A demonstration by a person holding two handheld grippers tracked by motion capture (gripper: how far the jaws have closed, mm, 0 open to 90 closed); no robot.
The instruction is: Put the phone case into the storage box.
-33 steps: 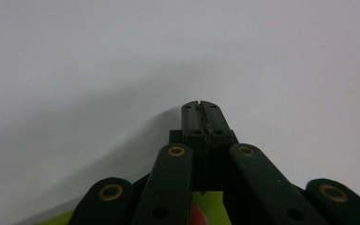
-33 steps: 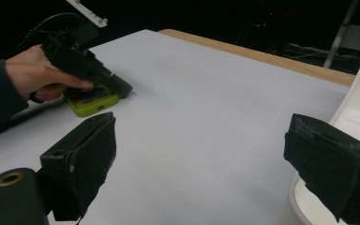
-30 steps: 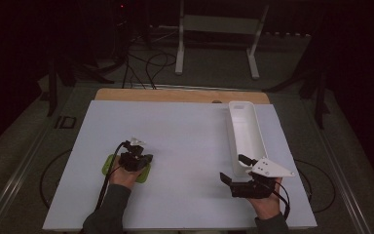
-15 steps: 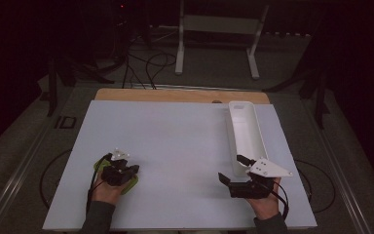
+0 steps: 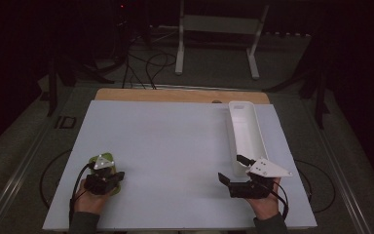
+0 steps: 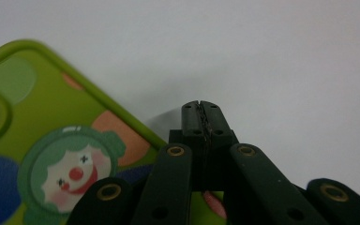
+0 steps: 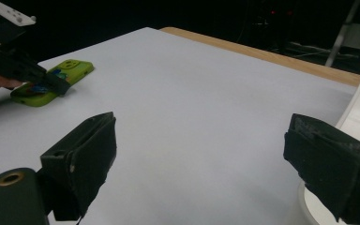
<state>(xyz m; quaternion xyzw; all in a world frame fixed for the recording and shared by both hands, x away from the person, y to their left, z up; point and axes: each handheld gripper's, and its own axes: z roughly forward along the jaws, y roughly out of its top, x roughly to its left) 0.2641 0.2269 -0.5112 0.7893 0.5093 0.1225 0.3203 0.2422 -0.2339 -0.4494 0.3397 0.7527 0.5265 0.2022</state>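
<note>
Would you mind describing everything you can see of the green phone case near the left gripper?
The green phone case is bright lime green, looks like soft plastic or rubber, and has rounded corners with a raised rim. A printed clown face with a red nose, green hair and orange and blue patches covers it, and a raised camera surround sits at one end. It lies flat near the left front of the white table. The shut left gripper rests over one edge of it; whether it presses on the case is unclear.
</note>
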